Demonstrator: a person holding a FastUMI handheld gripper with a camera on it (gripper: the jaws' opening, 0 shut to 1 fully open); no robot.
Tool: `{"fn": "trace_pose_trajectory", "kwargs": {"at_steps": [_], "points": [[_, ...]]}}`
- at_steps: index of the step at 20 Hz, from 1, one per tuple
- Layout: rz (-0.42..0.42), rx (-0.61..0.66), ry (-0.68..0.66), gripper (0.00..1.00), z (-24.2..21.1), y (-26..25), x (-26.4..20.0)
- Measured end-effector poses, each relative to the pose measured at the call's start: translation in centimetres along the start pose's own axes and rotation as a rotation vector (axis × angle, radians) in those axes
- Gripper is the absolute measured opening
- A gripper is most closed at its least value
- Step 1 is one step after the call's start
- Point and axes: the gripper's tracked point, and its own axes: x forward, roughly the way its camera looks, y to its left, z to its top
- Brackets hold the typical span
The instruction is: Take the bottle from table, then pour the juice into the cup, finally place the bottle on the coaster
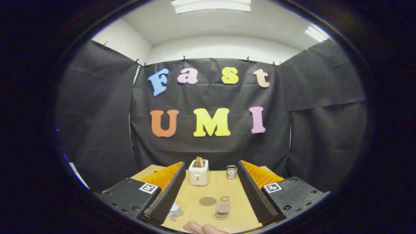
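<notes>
A small clear bottle (223, 207) with dark juice in its lower part stands upright on the wooden table (195, 198), between my two fingers and well below them. Just left of it lies a round grey coaster (207, 201), flat on the table. A clear cup (175, 212) stands further left, partly hidden by my left finger (167, 195). My gripper (211, 164) is open and wide apart with nothing between its fingers, held above the table and away from the bottle.
A white toaster (199, 175) with toast in it stands at the back of the table, with a small metal grater (231, 172) to its right. A person's hand (203, 228) rests at the near table edge, just before the bottle.
</notes>
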Motion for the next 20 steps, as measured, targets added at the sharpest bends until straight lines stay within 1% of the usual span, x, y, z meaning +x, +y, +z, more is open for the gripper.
{"fn": "trace_pose_trajectory", "kwargs": {"at_steps": [2,7,10,15,20], "points": [[-0.017,-0.018,-0.008,1.0,0.3,0.1,0.3],[-0.062,-0.004,0.006,1.0,-0.3,-0.1,1.3],[-0.06,-0.015,0.019,1.0,-0.5,-0.3,1.5],[-0.05,0.007,0.015,1.0,-0.5,-0.7,1.6],[-0.052,-0.013,0.014,1.0,-1.1,-0.9,1.8]]}}
